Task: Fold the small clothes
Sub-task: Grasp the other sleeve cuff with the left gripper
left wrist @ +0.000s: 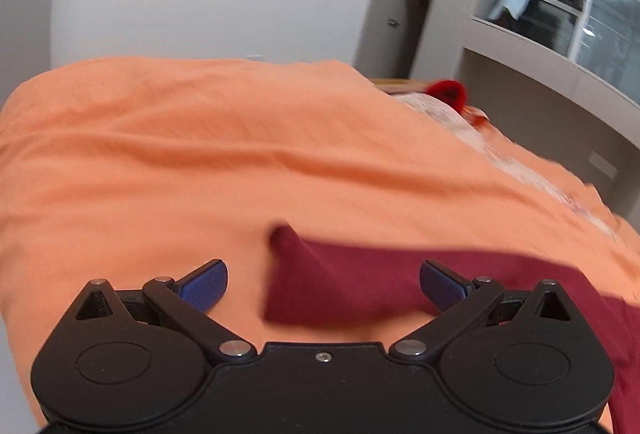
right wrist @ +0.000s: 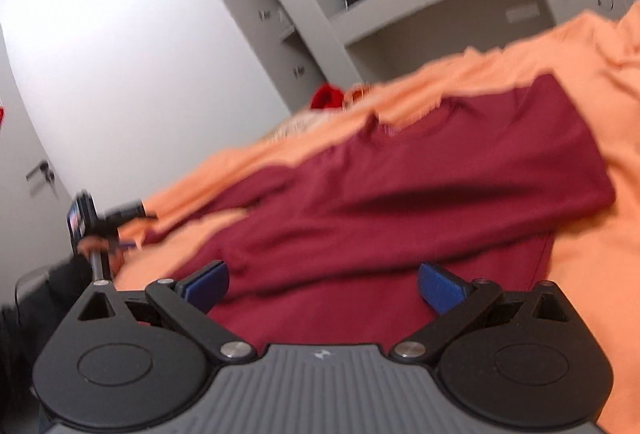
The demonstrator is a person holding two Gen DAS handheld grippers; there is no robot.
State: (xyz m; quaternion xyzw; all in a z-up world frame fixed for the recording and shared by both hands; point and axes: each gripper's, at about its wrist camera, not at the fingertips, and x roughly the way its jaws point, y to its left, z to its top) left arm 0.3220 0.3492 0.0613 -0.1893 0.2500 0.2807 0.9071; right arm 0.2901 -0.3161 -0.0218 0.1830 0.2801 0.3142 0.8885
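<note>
A dark red long-sleeved shirt (right wrist: 420,186) lies spread on an orange sheet (right wrist: 592,254), with one side folded over its body. My right gripper (right wrist: 324,284) is open and empty, just above the shirt's lower part. My left gripper (left wrist: 324,284) is open and empty, with the end of the shirt's sleeve (left wrist: 344,282) lying between its blue pads. In the right wrist view the left gripper (right wrist: 120,222) shows at the far left by the sleeve end.
The orange sheet (left wrist: 200,162) covers a bed. A bright red item (left wrist: 448,92) and a pale cloth (left wrist: 460,122) lie at the far end. A white wall, grey cupboards (right wrist: 264,10) and a window ledge (left wrist: 540,46) stand behind.
</note>
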